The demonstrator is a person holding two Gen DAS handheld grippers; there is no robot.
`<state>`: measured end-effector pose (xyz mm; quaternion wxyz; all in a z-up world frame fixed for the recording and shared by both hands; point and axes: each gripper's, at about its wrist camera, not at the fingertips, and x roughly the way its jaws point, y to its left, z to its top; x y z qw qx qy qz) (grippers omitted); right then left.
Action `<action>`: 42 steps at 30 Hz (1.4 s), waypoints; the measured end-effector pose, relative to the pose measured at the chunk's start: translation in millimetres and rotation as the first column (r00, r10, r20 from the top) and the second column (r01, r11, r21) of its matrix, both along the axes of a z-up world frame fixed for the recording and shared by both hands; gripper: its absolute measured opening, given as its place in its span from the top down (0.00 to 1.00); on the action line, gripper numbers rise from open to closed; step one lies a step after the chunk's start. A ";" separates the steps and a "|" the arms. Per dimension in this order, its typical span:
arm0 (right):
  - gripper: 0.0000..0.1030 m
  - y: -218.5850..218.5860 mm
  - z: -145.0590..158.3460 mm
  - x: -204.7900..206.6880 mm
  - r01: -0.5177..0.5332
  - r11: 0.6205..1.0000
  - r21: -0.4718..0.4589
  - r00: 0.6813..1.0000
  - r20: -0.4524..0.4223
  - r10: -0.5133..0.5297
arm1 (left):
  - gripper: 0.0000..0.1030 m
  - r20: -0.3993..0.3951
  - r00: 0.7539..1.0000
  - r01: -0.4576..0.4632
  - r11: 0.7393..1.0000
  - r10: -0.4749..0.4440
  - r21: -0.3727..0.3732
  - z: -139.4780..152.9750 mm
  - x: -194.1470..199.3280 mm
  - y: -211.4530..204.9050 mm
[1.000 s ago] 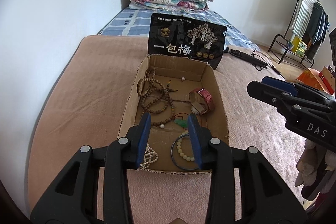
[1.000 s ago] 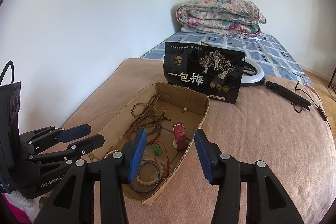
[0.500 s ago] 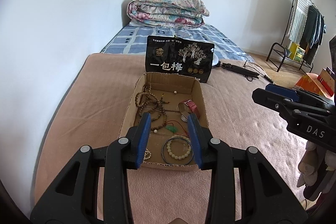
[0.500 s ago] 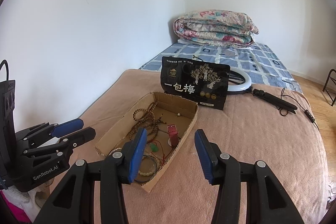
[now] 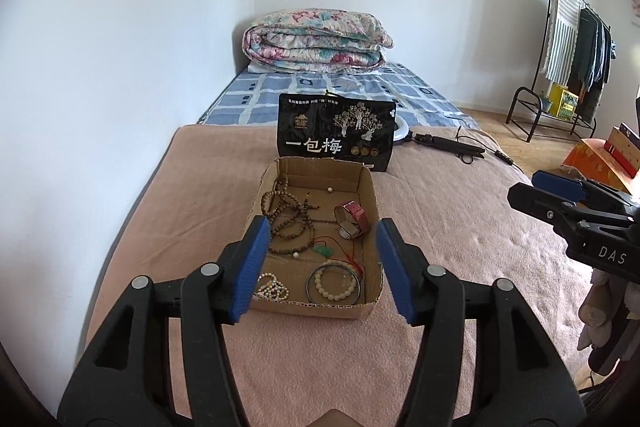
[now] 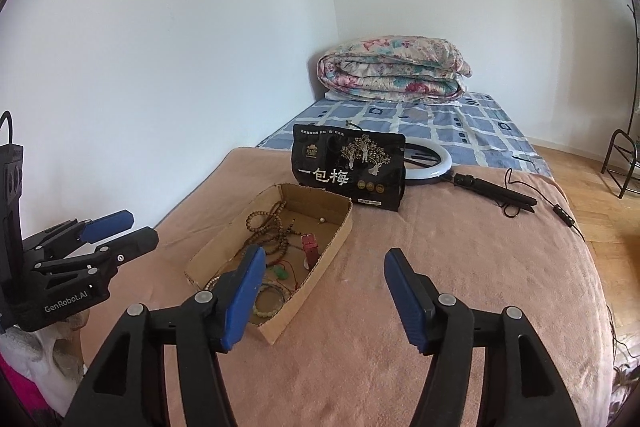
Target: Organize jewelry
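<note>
An open cardboard box point(image 5: 370, 187) point(image 6: 340, 231) lies on the pink blanket. Inside it are brown wooden bead strings point(image 5: 286, 215) point(image 6: 268, 223), a red-strapped watch point(image 5: 354, 217) point(image 6: 310, 247), a green pendant on a red cord point(image 5: 323, 250) point(image 6: 280, 271), a pale bead bracelet inside a dark bangle point(image 5: 335, 285) point(image 6: 267, 307) and a whitish bead bracelet point(image 5: 272, 289). My left gripper point(image 5: 320, 267) hovers back from the box's near end, its jaws opening with nothing between them. My right gripper point(image 6: 325, 291) hangs right of the box, jaws also opening, holding nothing.
A black snack bag point(image 5: 336, 139) point(image 6: 348, 167) stands behind the box. A ring light with its stand and cable point(image 6: 472, 179) lies to the right. A folded floral quilt point(image 5: 316, 41) rests at the bed's head. A clothes rack point(image 5: 572, 55) stands far right.
Both grippers pulled back and rose away from the box, which now looks smaller and farther. Both pairs of jaws have spread wider.
</note>
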<state>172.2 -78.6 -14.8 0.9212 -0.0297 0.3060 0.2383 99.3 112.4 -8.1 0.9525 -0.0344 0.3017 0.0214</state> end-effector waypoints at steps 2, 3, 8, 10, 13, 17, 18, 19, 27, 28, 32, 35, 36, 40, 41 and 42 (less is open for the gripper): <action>0.23 -4.1 -0.3 -1.6 0.017 1.000 -0.007 1.000 0.009 -0.016 | 0.32 0.006 1.000 -0.007 1.000 0.007 -0.002 2.1 -1.2 0.4; 0.17 -5.8 -0.4 -1.7 0.024 1.000 -0.008 1.000 0.013 -0.024 | 0.31 0.010 1.000 -0.010 1.000 0.010 -0.006 3.6 -1.4 0.9; 0.08 -16.1 0.5 -1.3 0.064 0.998 -0.013 0.998 0.025 -0.064 | 0.19 0.041 0.999 -0.028 1.000 0.028 0.002 11.7 -3.7 1.0; 0.02 -18.9 0.5 -0.5 0.082 0.997 -0.013 0.996 0.030 -0.082 | 0.15 0.053 0.998 -0.034 0.999 0.033 0.005 14.1 -5.4 0.4; 0.00 -22.2 0.9 0.3 0.101 0.995 -0.014 0.994 0.037 -0.100 | 0.12 0.064 0.997 -0.036 0.999 0.035 0.019 16.7 -8.7 -2.8; 0.00 -23.0 -1.3 2.3 0.108 0.994 -0.027 0.994 0.034 -0.107 | 0.11 0.066 0.998 -0.028 0.999 0.025 0.043 17.2 -11.5 -7.8; 0.00 -23.1 -2.0 2.7 0.109 0.994 -0.030 0.994 0.033 -0.108 | 0.11 0.064 0.998 -0.026 0.999 0.023 0.043 17.2 -11.6 -9.0; 0.00 -23.4 -2.6 3.1 0.110 0.993 -0.033 0.994 0.032 -0.109 | 0.11 0.063 0.998 -0.024 0.999 0.022 0.042 17.2 -11.9 -10.3; 0.00 -30.5 -5.5 4.6 0.133 0.991 -0.029 0.991 0.024 -0.132 | 0.11 0.068 0.998 -0.013 0.998 0.008 0.062 16.0 -11.3 -19.3; 0.00 -31.3 -5.5 5.3 0.136 0.990 -0.027 0.991 0.023 -0.135 | 0.11 0.068 0.998 -0.014 0.998 0.009 0.063 16.1 -11.4 -19.5; 0.00 -31.6 -5.1 5.9 0.136 0.990 -0.025 0.991 0.024 -0.135 | 0.11 0.069 0.998 -0.015 0.998 0.011 0.063 15.5 -11.5 -20.9; 0.00 -30.8 -5.0 5.5 0.133 0.991 -0.030 0.991 0.027 -0.132 | 0.11 0.070 0.997 -0.016 0.998 0.012 0.062 15.0 -11.2 -21.5; 0.00 -30.8 -5.4 5.7 0.132 0.991 -0.031 0.991 0.027 -0.132 | 0.11 0.071 0.997 -0.018 0.998 0.013 0.062 15.0 -11.2 -21.7; 0.00 -29.0 -6.3 6.2 0.133 0.991 -0.034 0.991 0.022 -0.132 | 0.10 0.071 0.997 -0.017 0.998 0.013 0.062 14.5 -10.7 -21.0; 0.00 -28.9 -6.5 6.4 0.133 0.991 -0.034 0.991 0.021 -0.132 | 0.10 0.070 0.997 -0.017 0.998 0.013 0.063 14.6 -10.7 -21.2; 0.00 -28.8 -6.6 6.5 0.133 0.991 -0.034 0.991 0.021 -0.132 | 0.10 0.070 0.997 -0.017 0.998 0.013 0.063 14.6 -10.7 -21.5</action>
